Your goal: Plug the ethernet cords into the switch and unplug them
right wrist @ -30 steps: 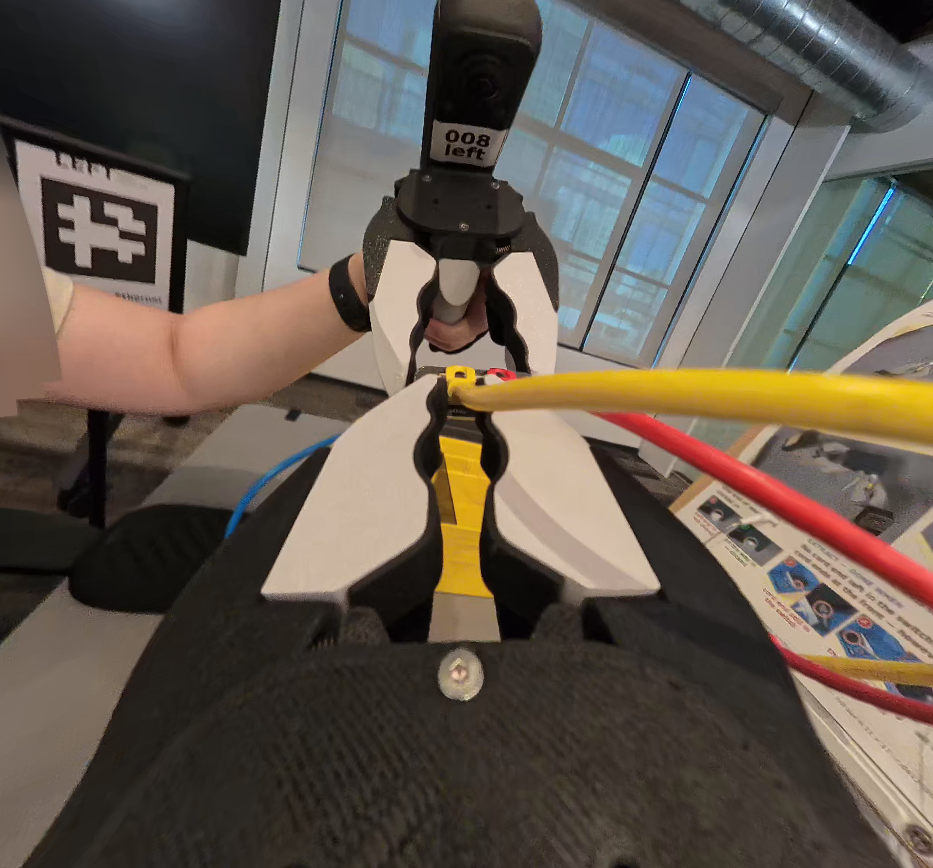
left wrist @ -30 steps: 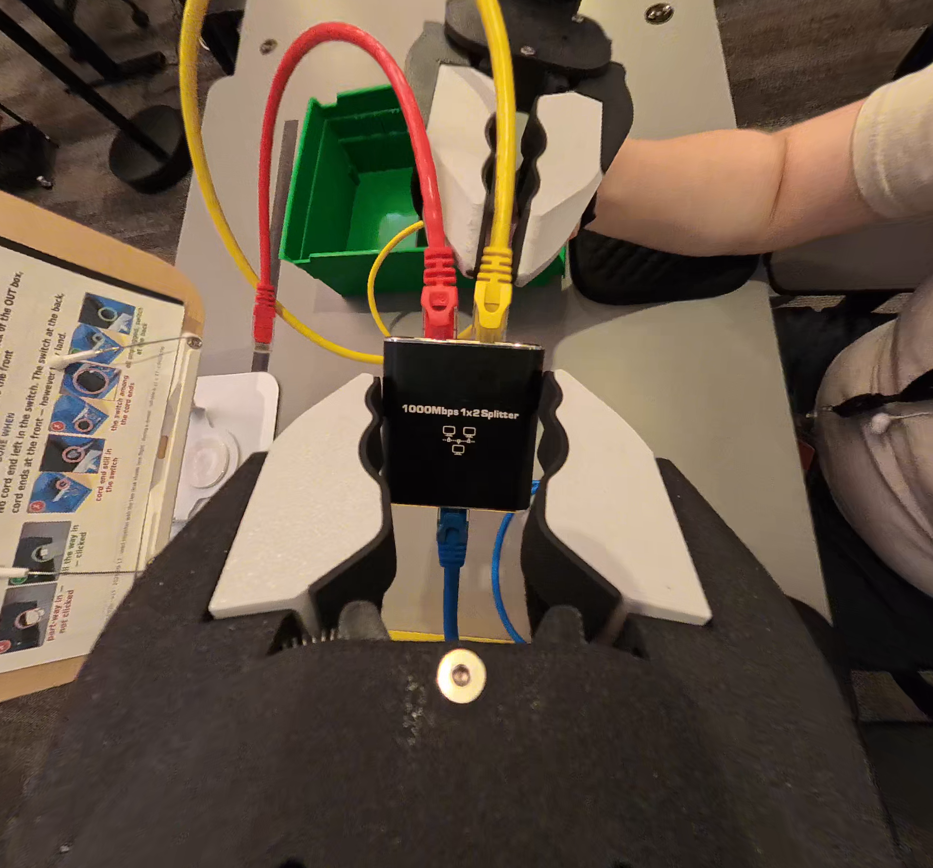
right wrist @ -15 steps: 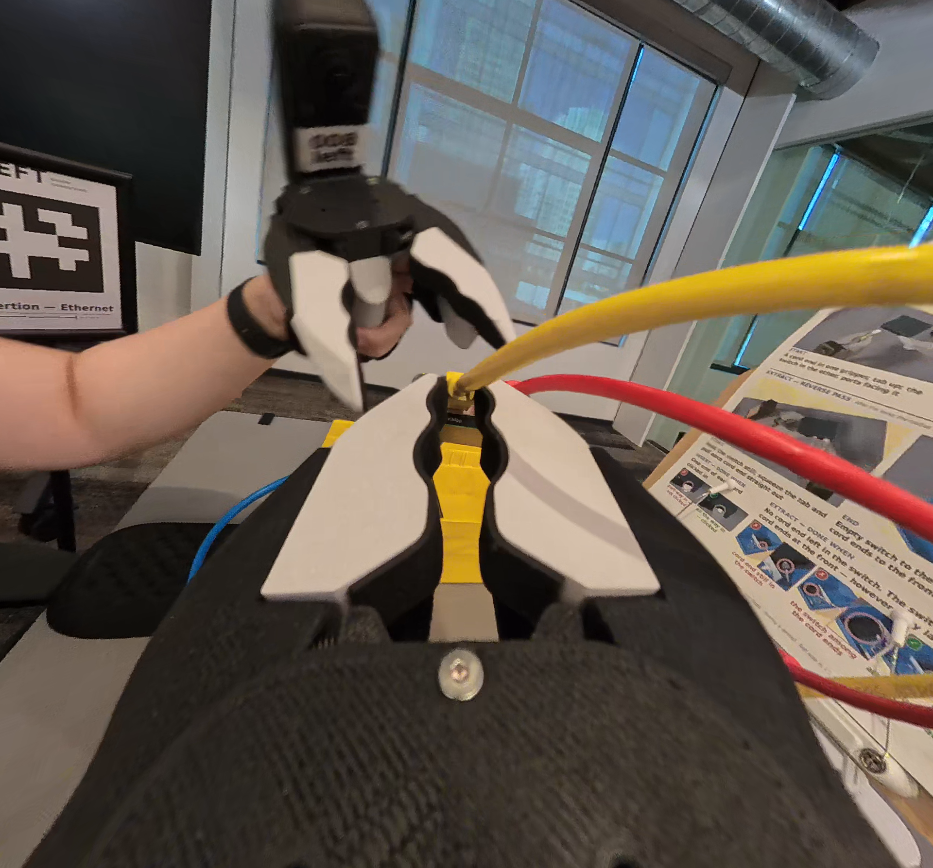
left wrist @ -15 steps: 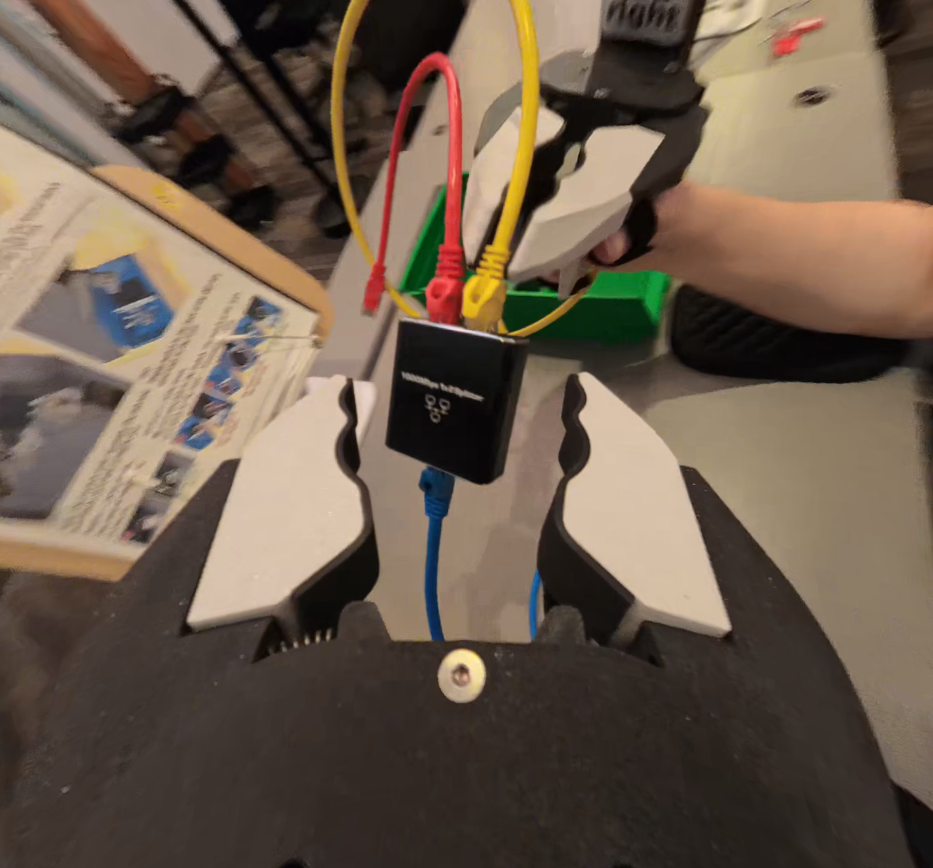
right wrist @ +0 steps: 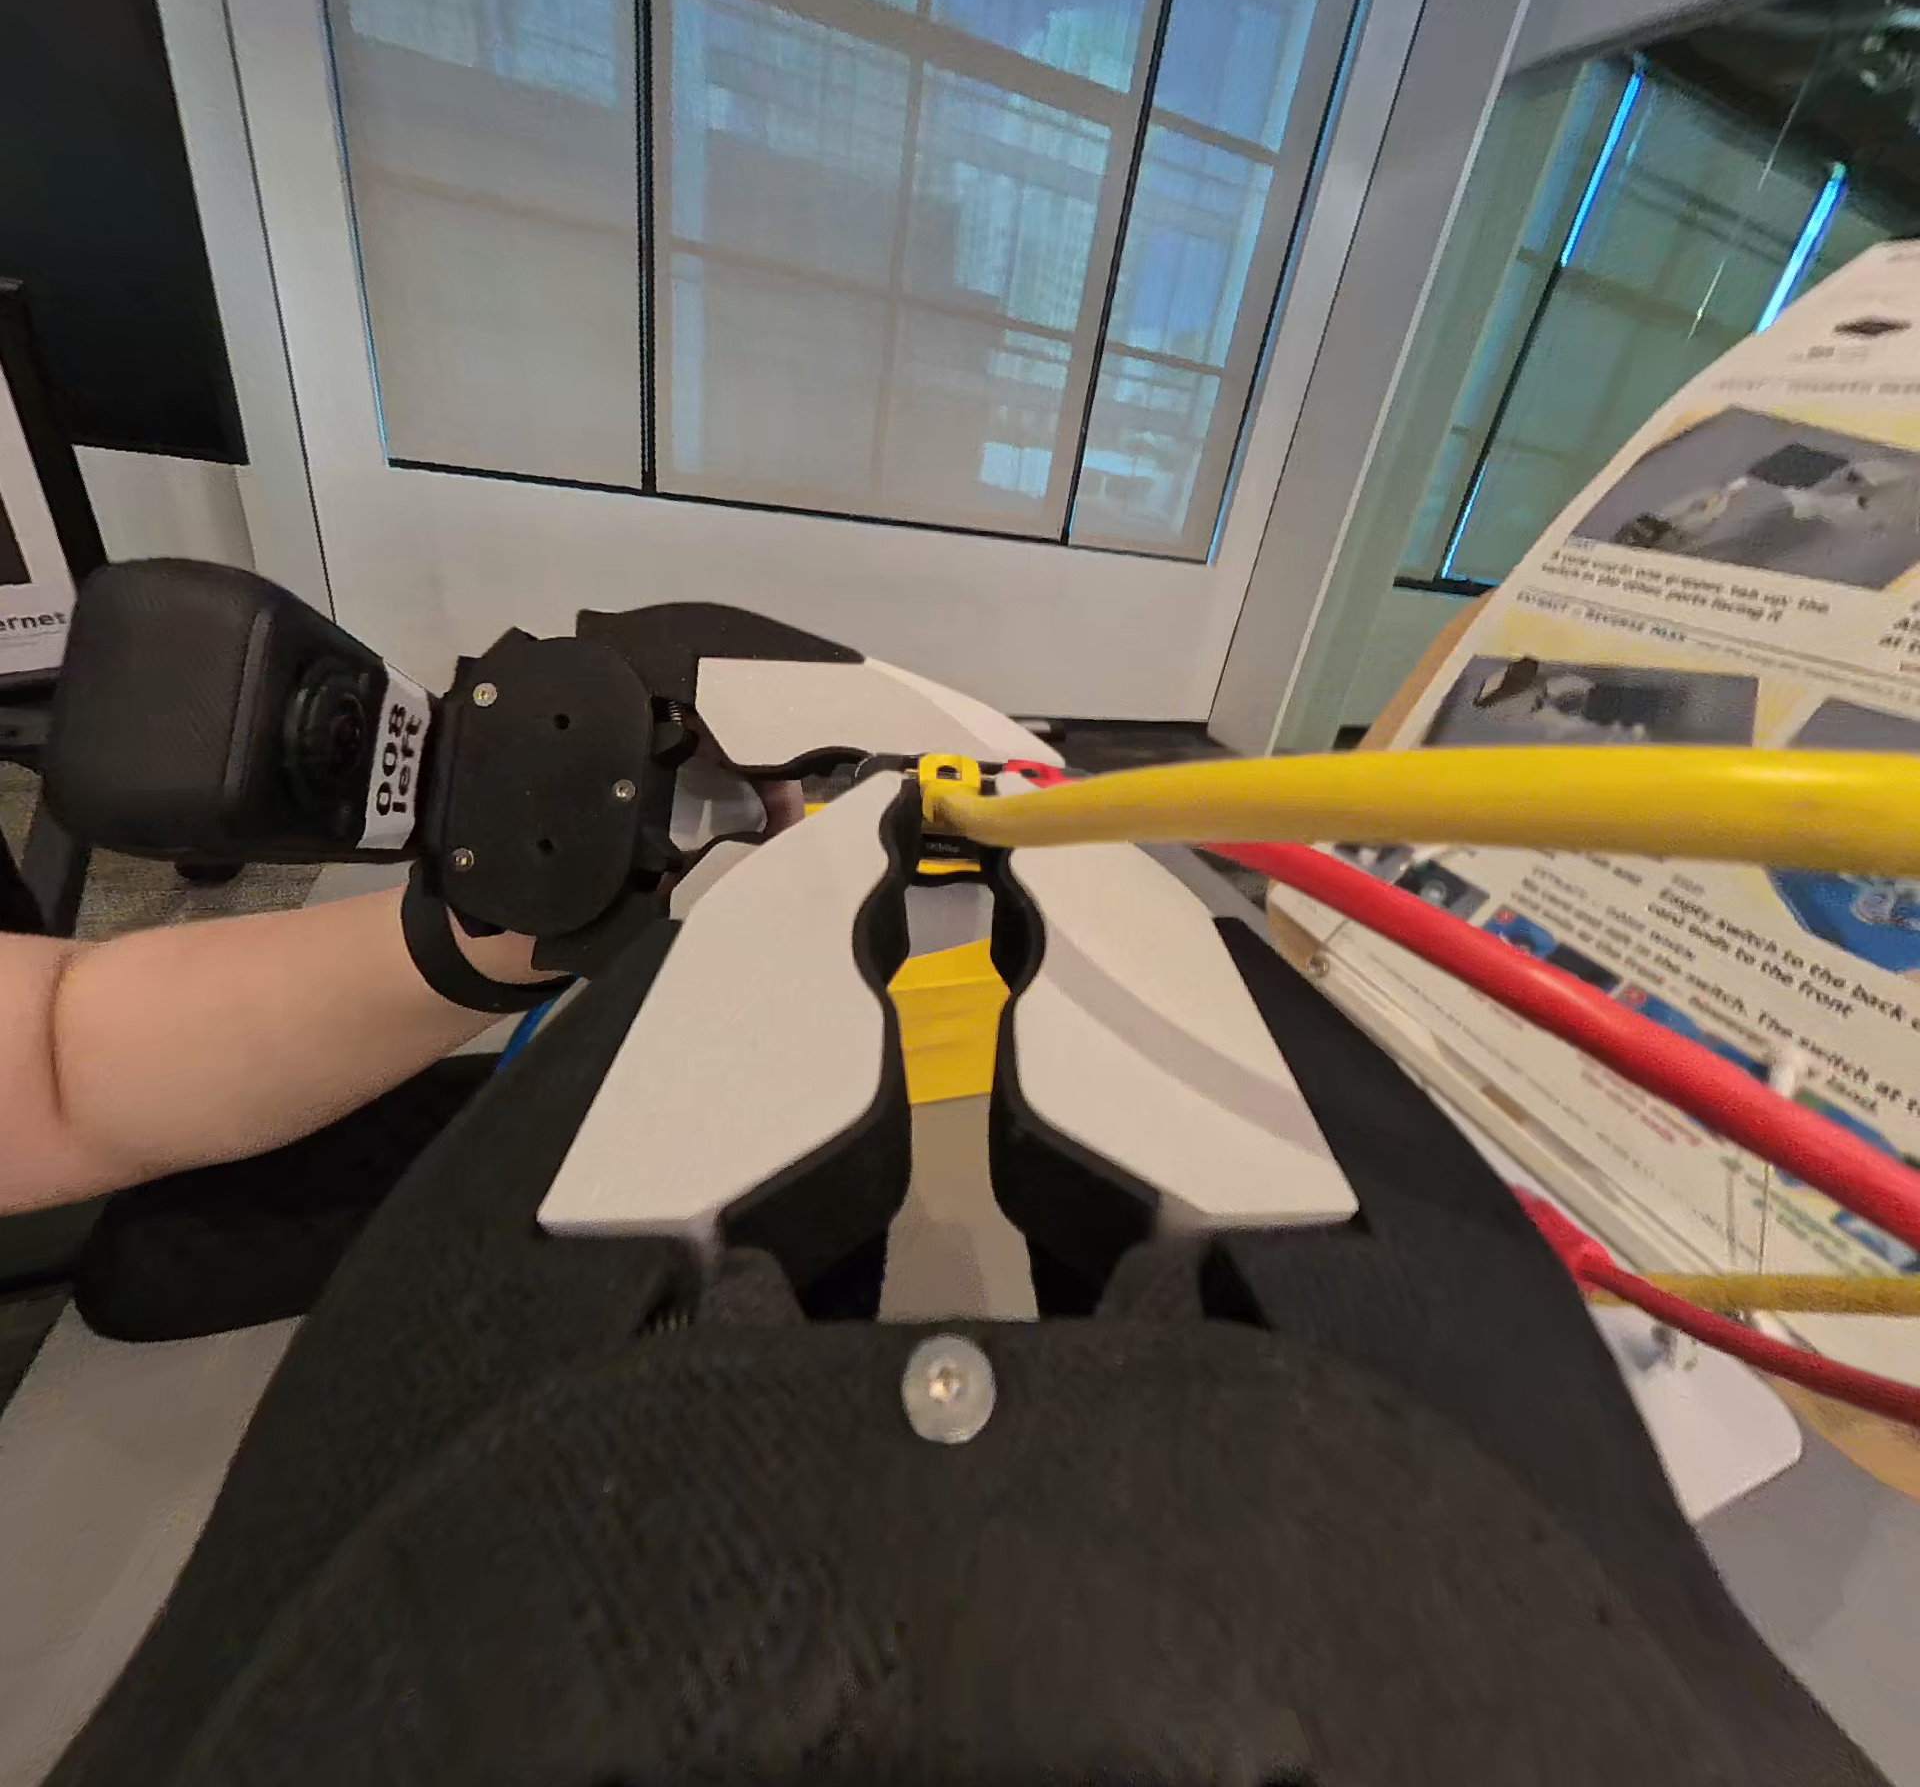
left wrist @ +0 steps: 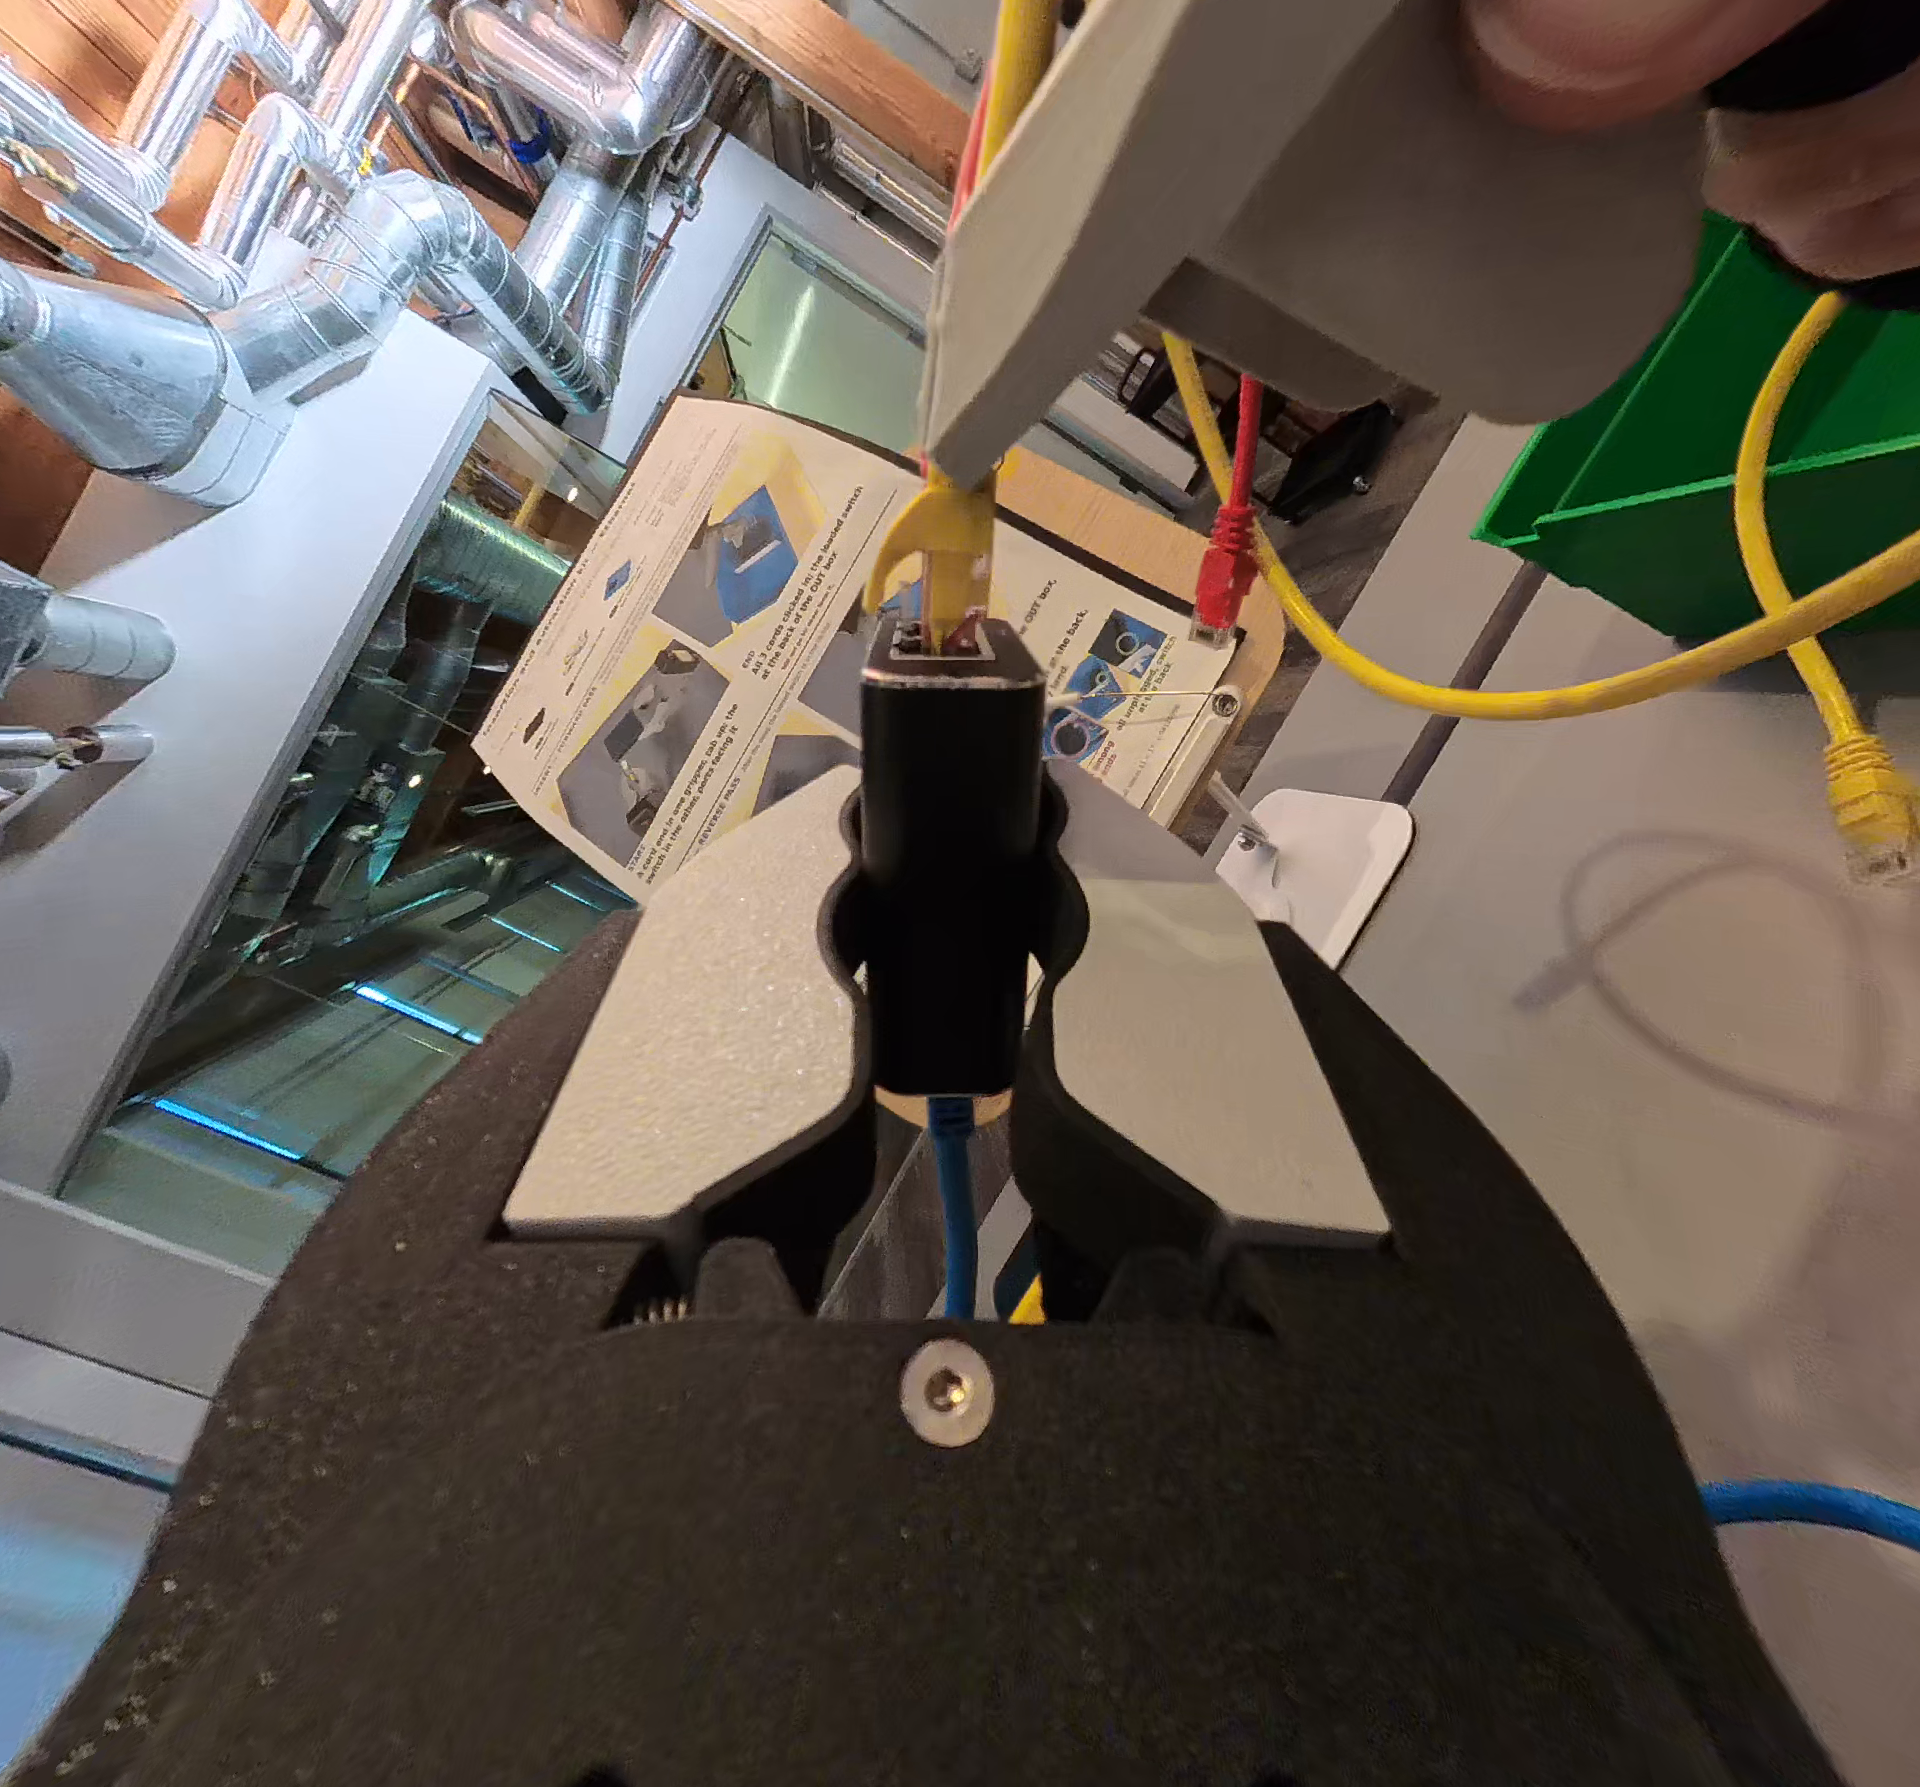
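Grey surface (left wrist: 1621,1062) is lying under both claws, with a green bin (left wrist: 1704,511) at its far right and a printed instruction sheet (left wrist: 686,657) standing on a board behind. Silver ducts (left wrist: 312,210) are running overhead in the left wrist view; a large gridded window (right wrist: 790,210) is filling the background in the right wrist view.

Left claw (left wrist: 951,916) is gripping the black switch (left wrist: 951,864) edge-on, its fingers closed against both sides. Blue cord (left wrist: 951,1207) is sitting plugged into the switch's near end.

Right claw (right wrist: 940,864) is pinching the yellow cord (right wrist: 1455,802) right behind its plug (left wrist: 940,542), fingers narrow. That plug is sitting at the switch's far port; how deep it sits cannot be told. Red cord (right wrist: 1558,999) is running beside it, its free end (left wrist: 1226,563) dangling. The yellow cord's other end (left wrist: 1870,812) is resting on the surface.
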Motion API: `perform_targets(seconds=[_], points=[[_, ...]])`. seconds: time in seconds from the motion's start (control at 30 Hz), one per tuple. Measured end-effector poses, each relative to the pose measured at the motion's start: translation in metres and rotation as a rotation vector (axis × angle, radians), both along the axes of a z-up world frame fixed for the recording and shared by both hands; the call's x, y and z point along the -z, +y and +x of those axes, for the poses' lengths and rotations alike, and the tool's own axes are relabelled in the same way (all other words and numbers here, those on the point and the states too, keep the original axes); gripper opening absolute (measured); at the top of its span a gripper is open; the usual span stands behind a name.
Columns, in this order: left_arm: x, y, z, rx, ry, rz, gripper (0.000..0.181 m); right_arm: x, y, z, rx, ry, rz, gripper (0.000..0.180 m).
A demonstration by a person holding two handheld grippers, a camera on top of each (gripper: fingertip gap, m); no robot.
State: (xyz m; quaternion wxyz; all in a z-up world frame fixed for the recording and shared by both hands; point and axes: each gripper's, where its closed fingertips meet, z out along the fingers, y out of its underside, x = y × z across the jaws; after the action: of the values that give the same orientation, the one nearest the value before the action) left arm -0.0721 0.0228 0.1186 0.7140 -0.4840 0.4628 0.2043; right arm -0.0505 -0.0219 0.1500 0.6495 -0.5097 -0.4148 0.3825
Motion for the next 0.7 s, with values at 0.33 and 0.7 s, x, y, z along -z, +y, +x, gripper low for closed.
perform_targets(seconds=[0.33, 0.7], points=[[0.009, 0.015, -0.001, -0.024, 0.117, 0.110, 0.026, 0.019, 0.009, 0.001, 0.082, -0.164, -0.043, 0.012], [-0.005, -0.001, -0.015, -0.047, 0.163, 0.191, 0.026, 0.013, -0.009, -0.012, 0.142, -0.216, 0.094, 0.013]])
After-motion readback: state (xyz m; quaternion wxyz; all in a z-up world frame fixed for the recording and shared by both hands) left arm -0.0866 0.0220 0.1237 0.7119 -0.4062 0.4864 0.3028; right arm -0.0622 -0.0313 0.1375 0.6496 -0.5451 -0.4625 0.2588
